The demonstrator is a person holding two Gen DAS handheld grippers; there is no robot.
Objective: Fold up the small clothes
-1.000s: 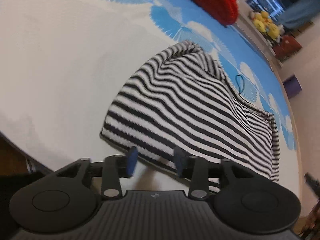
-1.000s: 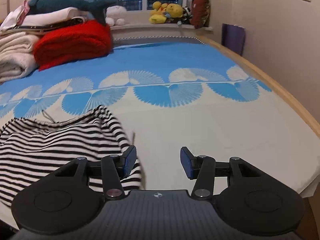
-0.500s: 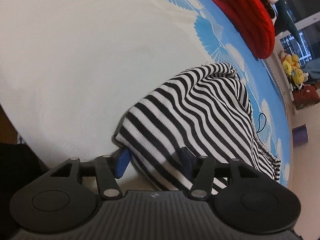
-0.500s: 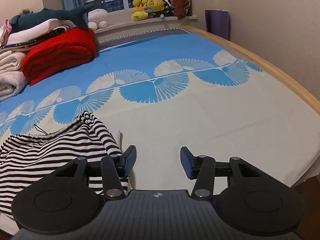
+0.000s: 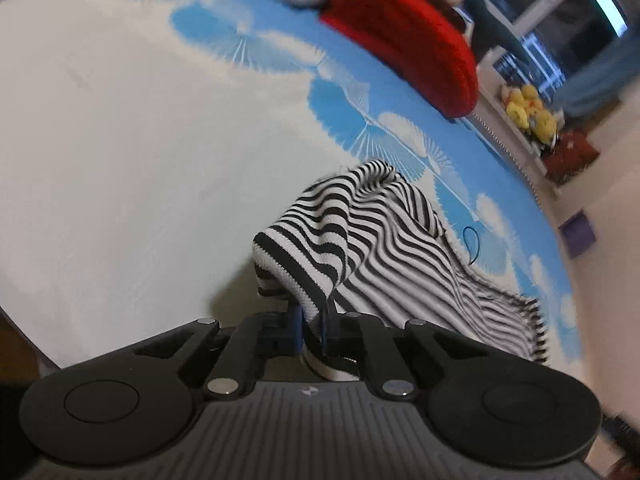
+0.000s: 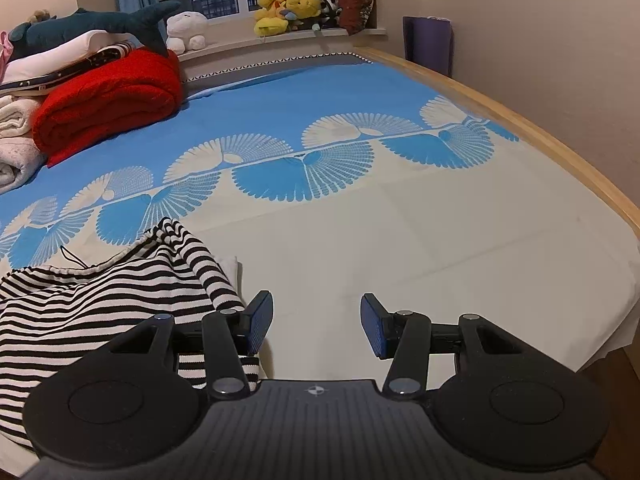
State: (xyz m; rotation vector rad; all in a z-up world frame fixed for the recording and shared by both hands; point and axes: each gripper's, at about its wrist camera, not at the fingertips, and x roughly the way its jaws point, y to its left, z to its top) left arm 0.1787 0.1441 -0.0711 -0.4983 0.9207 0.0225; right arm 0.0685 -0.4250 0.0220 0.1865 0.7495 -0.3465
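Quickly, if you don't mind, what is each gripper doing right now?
Left gripper: closed on the hem of the striped garment, lifting it off the bed.
Right gripper: open, holding nothing, beside the garment's edge.

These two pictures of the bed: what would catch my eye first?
Probably the black-and-white striped garment lying near the bed's front edge, one corner pinched and lifted by the left gripper. Next, the bright red blanket folded at the far left by the window, on a blue-and-white fan-patterned sheet. The right gripper hangs open beside the garment.
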